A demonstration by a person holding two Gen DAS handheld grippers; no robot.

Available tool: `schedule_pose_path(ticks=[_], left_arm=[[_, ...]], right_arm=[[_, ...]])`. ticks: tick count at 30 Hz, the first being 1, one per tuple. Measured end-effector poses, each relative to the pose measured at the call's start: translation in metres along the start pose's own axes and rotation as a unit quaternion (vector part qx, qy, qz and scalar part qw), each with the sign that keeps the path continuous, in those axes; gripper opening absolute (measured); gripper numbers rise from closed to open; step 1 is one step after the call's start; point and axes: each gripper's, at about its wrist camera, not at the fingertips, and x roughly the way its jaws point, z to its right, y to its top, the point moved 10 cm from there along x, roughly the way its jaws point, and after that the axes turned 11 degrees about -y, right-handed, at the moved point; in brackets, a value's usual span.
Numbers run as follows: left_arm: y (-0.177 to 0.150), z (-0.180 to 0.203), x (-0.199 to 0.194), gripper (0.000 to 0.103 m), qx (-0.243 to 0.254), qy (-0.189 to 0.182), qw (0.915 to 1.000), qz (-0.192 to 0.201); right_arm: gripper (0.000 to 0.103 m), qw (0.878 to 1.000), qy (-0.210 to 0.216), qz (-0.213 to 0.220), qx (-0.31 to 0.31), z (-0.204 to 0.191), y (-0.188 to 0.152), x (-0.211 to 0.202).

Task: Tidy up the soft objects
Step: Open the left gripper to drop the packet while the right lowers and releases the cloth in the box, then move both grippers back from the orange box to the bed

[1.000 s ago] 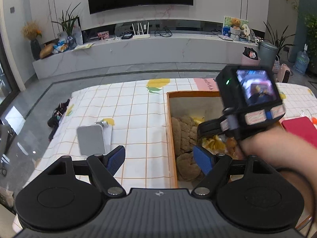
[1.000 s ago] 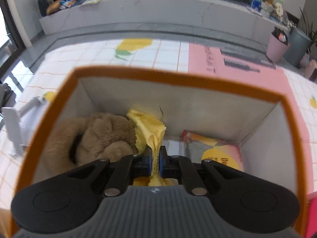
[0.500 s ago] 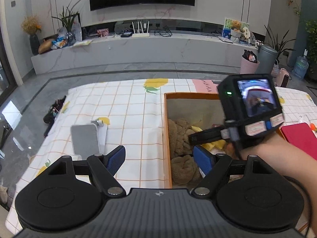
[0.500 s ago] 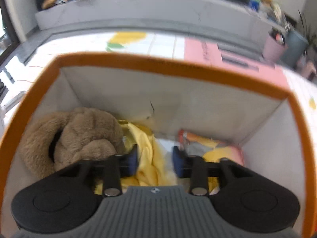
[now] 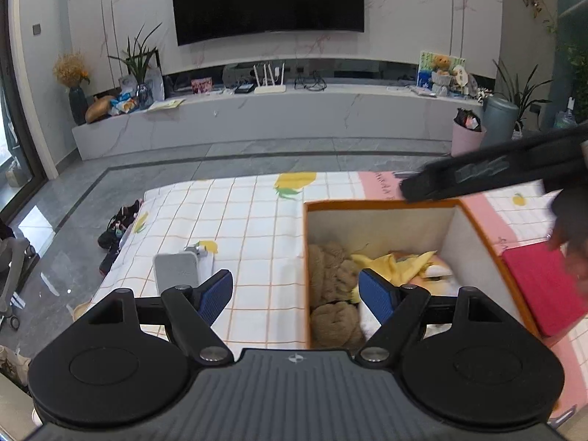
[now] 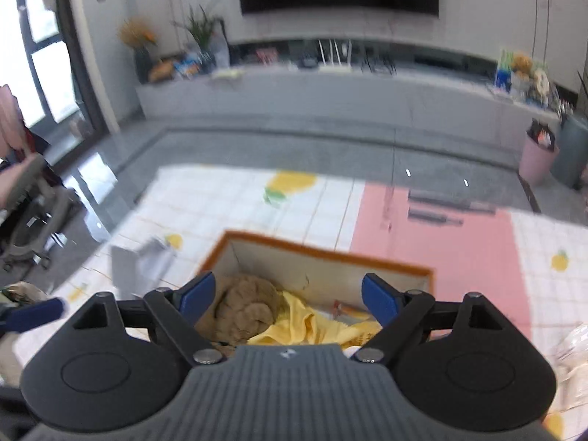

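Since the yellow cloth [image 6: 294, 321] and brown plush [image 6: 246, 307] lie inside the orange-rimmed box [image 5: 477, 220], both hand-held grippers — left [image 5: 296, 290], right [image 6: 288, 294] — are held wide open, empty, above it.

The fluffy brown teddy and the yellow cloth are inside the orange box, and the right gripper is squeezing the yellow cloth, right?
Not quite. The right wrist view shows the right gripper open and holding nothing. The brown teddy and yellow cloth are inside the orange box.
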Motion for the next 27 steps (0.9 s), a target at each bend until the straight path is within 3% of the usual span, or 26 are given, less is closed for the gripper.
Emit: schedule_pose_path(ticks=[2,4,7,12,15,20,25,27], left_arm=[[0.003,0.012,-0.009,0.092,0.001,-0.007,1.0,0.004],[0.005,0.027,-0.021,0.092,0.006,-0.024,0.9996,0.012],[0.009,0.055,-0.043,0.092,0.024,-0.046,0.9981,0.032],[0.008,0.094,-0.071,0.092,0.032,-0.057,0.996,0.06],[0.005,0.111,-0.081,0.092,0.042,-0.054,0.9953,0.069],[-0.009,0.132,-0.082,0.092,0.035,-0.074,0.9955,0.049],[-0.024,0.152,-0.082,0.092,0.045,-0.058,0.9958,0.054],[-0.03,0.165,-0.08,0.092,0.047,-0.068,0.9952,0.053]], right_arm=[[0.088,1.0,-0.013,0.019,-0.003,0.017,0.005,-0.032],[0.089,0.998,-0.053,0.021,0.004,0.041,0.004,-0.061],[0.089,0.997,-0.062,0.043,0.031,0.078,0.0,-0.107],[0.09,0.991,-0.114,0.057,0.047,0.144,-0.028,-0.159],[0.09,0.987,-0.142,0.048,0.065,0.183,-0.057,-0.175],[0.09,0.978,-0.173,0.02,0.111,0.24,-0.118,-0.187],[0.09,0.97,-0.196,-0.005,0.141,0.283,-0.178,-0.179],[0.09,0.968,-0.205,-0.014,0.143,0.297,-0.201,-0.171]])
